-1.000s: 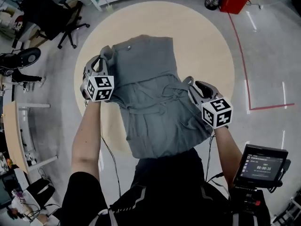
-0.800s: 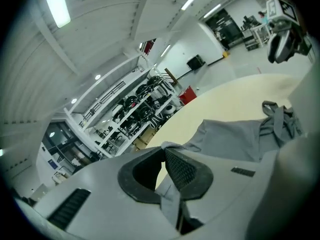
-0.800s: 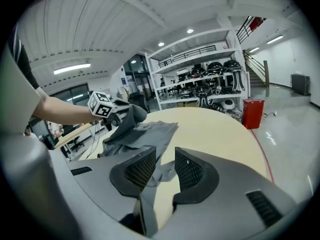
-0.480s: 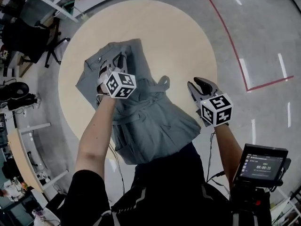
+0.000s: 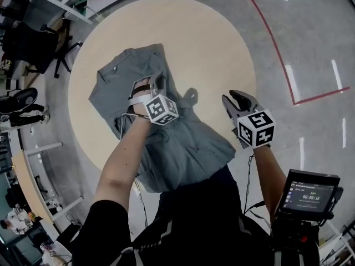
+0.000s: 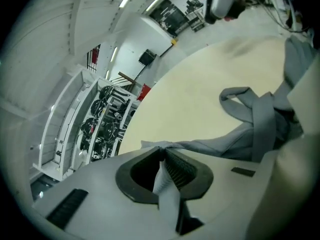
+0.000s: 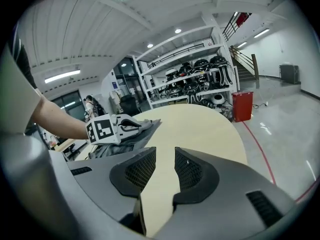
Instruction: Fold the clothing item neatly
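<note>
A grey garment [image 5: 183, 143] lies partly spread on the round beige table [image 5: 222, 43], and its near part hangs over the table's front edge. My left gripper [image 5: 155, 83] is over the garment's middle, shut on a fold of its cloth. In the left gripper view a grey strip of cloth [image 6: 164, 176] is pinched between the jaws [image 6: 162, 156], and the garment's belt [image 6: 252, 116] trails to the right. My right gripper [image 5: 237, 98] hangs just right of the garment, apart from it. Its jaws [image 7: 165, 169] stand open with nothing between them.
An office chair [image 5: 33, 37] stands on the floor at the far left. A red line [image 5: 272, 43] runs across the floor on the right. A small screen unit [image 5: 308, 195] sits at my lower right. Shelves of helmets [image 7: 200, 79] and a red bin [image 7: 246, 105] stand beyond the table.
My left gripper has carried its cloth edge from the garment's left side rightward over the middle. The right gripper now stands clear of the garment's right edge.
</note>
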Motion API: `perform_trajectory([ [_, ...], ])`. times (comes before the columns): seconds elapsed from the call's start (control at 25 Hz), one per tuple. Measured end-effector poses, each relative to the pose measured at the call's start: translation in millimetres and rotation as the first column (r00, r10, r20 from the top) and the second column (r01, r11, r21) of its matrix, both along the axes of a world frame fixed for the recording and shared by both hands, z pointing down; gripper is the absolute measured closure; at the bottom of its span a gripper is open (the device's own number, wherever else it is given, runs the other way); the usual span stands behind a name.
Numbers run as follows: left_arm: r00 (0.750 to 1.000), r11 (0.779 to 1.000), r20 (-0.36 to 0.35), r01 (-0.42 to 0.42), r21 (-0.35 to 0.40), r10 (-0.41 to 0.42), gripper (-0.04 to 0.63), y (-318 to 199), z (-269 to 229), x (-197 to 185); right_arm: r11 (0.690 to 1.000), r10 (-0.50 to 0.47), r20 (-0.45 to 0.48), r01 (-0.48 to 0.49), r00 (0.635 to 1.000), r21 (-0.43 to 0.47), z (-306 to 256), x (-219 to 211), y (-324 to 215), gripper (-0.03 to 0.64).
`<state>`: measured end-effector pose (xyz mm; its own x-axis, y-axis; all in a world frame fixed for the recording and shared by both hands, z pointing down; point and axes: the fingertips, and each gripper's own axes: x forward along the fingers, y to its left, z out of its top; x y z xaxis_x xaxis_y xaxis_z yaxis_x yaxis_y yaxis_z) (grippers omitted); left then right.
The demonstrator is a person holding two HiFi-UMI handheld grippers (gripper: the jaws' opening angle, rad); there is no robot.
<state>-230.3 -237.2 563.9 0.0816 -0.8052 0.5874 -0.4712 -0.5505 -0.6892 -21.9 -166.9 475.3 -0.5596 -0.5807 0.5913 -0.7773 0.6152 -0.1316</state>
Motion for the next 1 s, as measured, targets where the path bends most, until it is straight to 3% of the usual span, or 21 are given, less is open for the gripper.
perform_trajectory([
  [0.16,1.0,0.999,-0.002,-0.014,0.034,0.014,0.549,9.9,-5.4,8.4,1.0,0.007,-0.002,-0.007,1.0,0.0,0.5,3.7,-0.7,0.518],
  [0.24,0.998,0.999,-0.055,-0.019,0.031,0.02,0.499,15.7,-7.5,18.2,1.0,0.009,-0.001,-0.009,1.0,-0.003,1.2,4.5,-0.5,0.518],
  [0.36,0.993,0.999,-0.11,-0.044,0.017,0.046,0.499,24.2,-6.1,36.9,1.0,0.006,0.003,-0.006,1.0,-0.006,2.2,2.7,0.6,0.518],
  [0.56,0.974,0.999,-0.224,0.043,0.013,-0.039,0.499,27.4,-17.1,26.2,1.0,-0.009,0.007,0.009,1.0,0.001,1.3,-3.0,0.1,0.518],
  [0.68,0.915,0.987,-0.377,0.158,0.011,-0.143,0.499,36.6,-35.5,3.1,1.0,-0.017,0.013,0.017,1.0,0.001,2.2,-5.8,1.6,0.518],
  [0.8,0.813,0.958,-0.526,0.284,-0.02,-0.252,0.499,58.7,-53.8,-30.3,0.999,-0.035,0.022,0.035,0.999,0.003,2.7,-11.2,3.2,0.518],
  [0.88,0.752,0.937,-0.583,0.345,-0.046,-0.306,0.499,80.6,-61.1,-53.4,0.999,-0.052,0.027,0.051,0.998,0.003,1.8,-15.2,3.9,0.518],
  [1.0,0.684,0.91,-0.637,0.408,-0.072,-0.356,0.499,116.0,-69.8,-84.7,0.997,-0.078,0.035,0.078,0.996,0.007,-1.8,-21.9,4.5,0.518],
])
